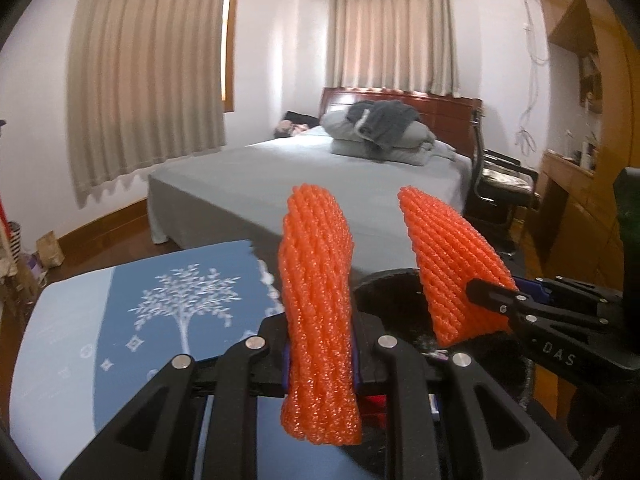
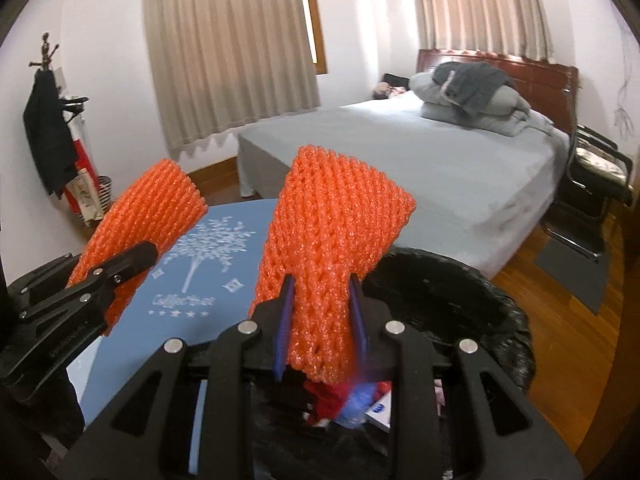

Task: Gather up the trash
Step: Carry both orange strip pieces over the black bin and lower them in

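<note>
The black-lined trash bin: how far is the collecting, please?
Done: the black-lined trash bin already holds red and blue rubbish at its bottom. In hand: the left gripper and the right gripper are each shut on an orange foam net sleeve, both near or above the bin's mouth beside the blue tree-print table top. Left: dropping both sleeves in. No other trash shows here.

The room was softly, evenly lit; daylight glowed through my curtains [image 1: 148,76]. Fisheye bending darkened the corners, and slight blur softened everything.
</note>
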Demonstrator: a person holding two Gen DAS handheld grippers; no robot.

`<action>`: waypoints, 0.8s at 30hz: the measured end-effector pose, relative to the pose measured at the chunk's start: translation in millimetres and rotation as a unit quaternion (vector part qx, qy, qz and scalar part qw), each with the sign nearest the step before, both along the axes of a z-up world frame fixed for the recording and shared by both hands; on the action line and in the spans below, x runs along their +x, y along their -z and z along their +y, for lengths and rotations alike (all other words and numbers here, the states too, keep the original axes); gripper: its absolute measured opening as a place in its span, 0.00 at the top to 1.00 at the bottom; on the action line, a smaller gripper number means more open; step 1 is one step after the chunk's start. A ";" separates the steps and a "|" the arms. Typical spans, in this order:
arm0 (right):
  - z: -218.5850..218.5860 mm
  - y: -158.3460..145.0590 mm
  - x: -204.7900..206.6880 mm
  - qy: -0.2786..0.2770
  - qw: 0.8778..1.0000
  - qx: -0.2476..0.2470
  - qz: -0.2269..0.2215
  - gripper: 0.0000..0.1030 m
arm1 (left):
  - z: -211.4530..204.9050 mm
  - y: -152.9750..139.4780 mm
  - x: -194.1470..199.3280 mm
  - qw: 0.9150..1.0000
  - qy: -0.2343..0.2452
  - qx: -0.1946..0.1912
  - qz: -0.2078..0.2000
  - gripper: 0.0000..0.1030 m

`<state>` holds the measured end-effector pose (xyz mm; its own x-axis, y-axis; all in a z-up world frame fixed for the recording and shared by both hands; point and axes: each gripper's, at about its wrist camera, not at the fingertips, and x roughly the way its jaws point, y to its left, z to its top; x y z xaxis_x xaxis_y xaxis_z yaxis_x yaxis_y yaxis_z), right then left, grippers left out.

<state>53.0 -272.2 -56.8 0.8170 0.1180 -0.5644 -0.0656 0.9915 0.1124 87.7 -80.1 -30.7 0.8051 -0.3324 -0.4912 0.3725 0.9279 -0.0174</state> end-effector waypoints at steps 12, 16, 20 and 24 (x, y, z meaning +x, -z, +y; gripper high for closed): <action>-47.0 24.3 -4.6 0.047 0.999 -0.008 0.021 0.75 | -58.5 17.0 10.2 0.999 0.053 0.004 0.011 0.80; -60.9 36.7 -2.5 0.057 0.998 -0.009 0.032 0.75 | -74.3 30.3 17.1 0.998 0.065 0.008 0.023 0.80; -71.8 48.5 2.7 0.064 0.997 -0.009 0.044 0.75 | -87.9 43.3 25.7 0.997 0.075 0.017 0.033 0.80; -78.5 59.5 9.3 0.068 0.996 -0.007 0.052 0.75 | -98.1 55.4 35.4 0.996 0.079 0.022 0.042 0.80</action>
<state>62.4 -350.7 -116.3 0.7616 0.0018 -0.6480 0.0801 0.9921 0.0970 123.1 -178.2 -86.1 0.6995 -0.4294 -0.5712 0.5136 0.8579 -0.0160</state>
